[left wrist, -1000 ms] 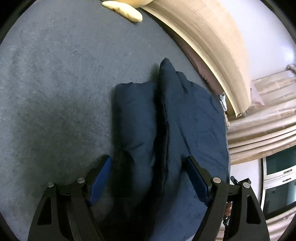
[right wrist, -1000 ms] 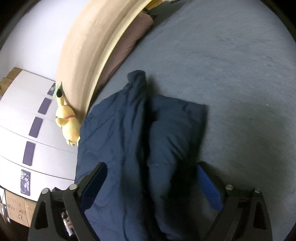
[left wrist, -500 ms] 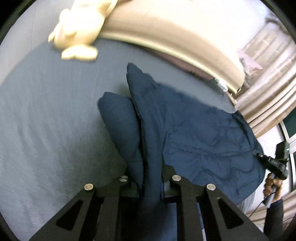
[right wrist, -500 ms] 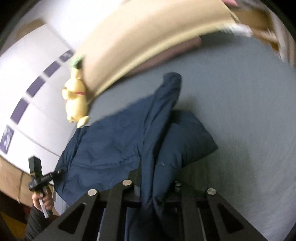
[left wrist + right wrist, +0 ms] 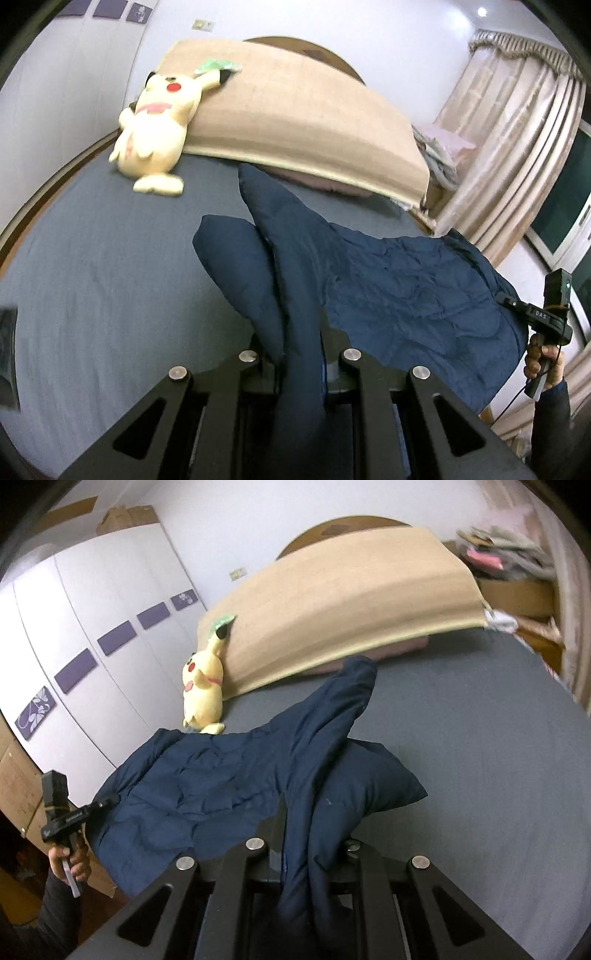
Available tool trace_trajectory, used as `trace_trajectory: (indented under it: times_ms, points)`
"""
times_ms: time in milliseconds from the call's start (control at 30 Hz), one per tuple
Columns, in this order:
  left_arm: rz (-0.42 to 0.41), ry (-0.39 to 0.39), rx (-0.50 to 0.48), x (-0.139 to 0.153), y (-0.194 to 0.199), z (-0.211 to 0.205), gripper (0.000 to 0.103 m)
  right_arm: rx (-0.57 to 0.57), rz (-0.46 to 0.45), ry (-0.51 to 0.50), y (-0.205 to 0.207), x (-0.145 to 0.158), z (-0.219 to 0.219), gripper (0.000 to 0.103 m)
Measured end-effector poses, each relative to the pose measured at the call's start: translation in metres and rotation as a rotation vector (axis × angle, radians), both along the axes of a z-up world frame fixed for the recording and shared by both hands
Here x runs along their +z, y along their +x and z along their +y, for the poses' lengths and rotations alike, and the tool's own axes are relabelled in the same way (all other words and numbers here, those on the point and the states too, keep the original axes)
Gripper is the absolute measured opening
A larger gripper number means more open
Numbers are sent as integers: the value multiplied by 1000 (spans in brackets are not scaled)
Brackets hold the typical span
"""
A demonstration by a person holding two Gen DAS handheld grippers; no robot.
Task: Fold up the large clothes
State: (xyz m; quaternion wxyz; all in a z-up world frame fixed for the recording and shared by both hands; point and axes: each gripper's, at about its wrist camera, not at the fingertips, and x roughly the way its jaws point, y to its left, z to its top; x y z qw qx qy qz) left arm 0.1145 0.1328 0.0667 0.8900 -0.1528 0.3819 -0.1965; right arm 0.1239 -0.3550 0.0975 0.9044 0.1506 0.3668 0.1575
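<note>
The dark blue padded jacket hangs stretched between my two tongs above the grey bed. Its far end, a sleeve pointing toward the headboard, and a second folded part just beside it lie close to the sheet; I cannot tell whether they touch it.

My left tongs are clamped tight on a bunched ridge of the jacket, the cloth running down between the two arms. My right tongs pinch another bunched edge of the jacket in the same way, fingers drawn together on the fabric. Each camera shows the other tool at the far side of the cloth: my right hand on its handle at the right edge of the left view, my left hand at the lower left of the right view.

A yellow plush toy leans against the tan headboard at the head of the bed. White wardrobe doors with purple panels stand to the left, and beige curtains hang to the right.
</note>
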Motion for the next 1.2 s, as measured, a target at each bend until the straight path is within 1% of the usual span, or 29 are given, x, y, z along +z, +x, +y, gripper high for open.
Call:
trace_trajectory:
  times_ms: [67, 133, 167, 200, 233, 267, 300, 333, 367, 400, 467, 500, 533, 600, 633, 667, 700, 733, 767, 800, 833, 900, 967, 1000, 1033, 1100, 1133, 1200]
  points:
    - [21, 7, -3, -21, -18, -1, 15, -10, 36, 17, -17, -29, -2, 11]
    - [53, 43, 7, -57, -28, -4, 16, -7, 80, 4, -29, -66, 0, 11]
    - [90, 48, 14, -77, -27, -3, 16, -21, 116, 4, -32, -91, -2, 11]
    - [162, 50, 17, -106, -25, -2, 17, -55, 166, 11, -33, -118, -10, 12]
    - [216, 51, 26, -130, -26, -1, 23, -79, 214, 21, -34, -142, -14, 17]
    - [227, 30, 52, -140, -30, 3, 28, -89, 267, 37, -36, -169, -19, 21]
    - [214, 2, 78, -144, -35, 9, 37, -120, 285, 63, -41, -182, -25, 35]
    - [209, -11, 97, -141, -40, 14, 41, -166, 281, 83, -48, -185, -33, 56]
    - [216, -9, 115, -137, -42, 18, 46, -210, 276, 79, -54, -183, -39, 66]
    - [219, 10, 139, -130, -44, 23, 49, -238, 267, 79, -60, -179, -45, 75]
    - [178, 60, 191, -110, -52, 30, 51, -328, 234, 61, -77, -162, -59, 75]
    - [146, 117, 247, -96, -58, 32, 51, -382, 214, 37, -85, -151, -62, 75]
    - [105, 180, 306, -82, -65, 31, 51, -425, 174, 28, -96, -138, -64, 75]
    - [22, 266, 380, -60, -78, 19, 53, -451, 106, 14, -113, -116, -56, 78]
    - [-19, 307, 422, -50, -87, 7, 55, -450, 63, -14, -123, -104, -42, 80]
    - [-47, 325, 441, -47, -93, -2, 59, -443, 19, -46, -133, -95, -24, 83]
    - [-84, 335, 447, -43, -102, -19, 61, -421, -17, -72, -139, -89, -3, 89]
    - [-119, 342, 438, -42, -109, -36, 63, -388, -51, -100, -140, -84, 21, 91]
    - [-142, 352, 431, -44, -114, -47, 63, -356, -78, -129, -141, -83, 42, 91]
    - [-167, 378, 405, -47, -119, -65, 63, -320, -107, -170, -144, -84, 66, 91]
    - [-177, 405, 365, -53, -123, -81, 64, -297, -116, -203, -142, -87, 86, 92]
    - [-158, 424, 331, -62, -123, -98, 65, -265, -113, -234, -138, -98, 112, 92]
    - [-121, 425, 311, -75, -119, -105, 65, -240, -87, -254, -130, -118, 131, 92]
    - [-92, 438, 298, -84, -113, -107, 65, -237, -73, -264, -130, -124, 139, 92]
    - [-45, 461, 268, -98, -106, -111, 65, -231, -37, -288, -124, -137, 146, 92]
    - [13, 479, 240, -120, -98, -116, 66, -219, 33, -323, -118, -163, 155, 92]
    - [2, 483, 240, -123, -99, -116, 66, -223, 27, -335, -124, -166, 152, 94]
    - [2, 479, 246, -121, -101, -114, 66, -230, 40, -337, -128, -161, 153, 94]
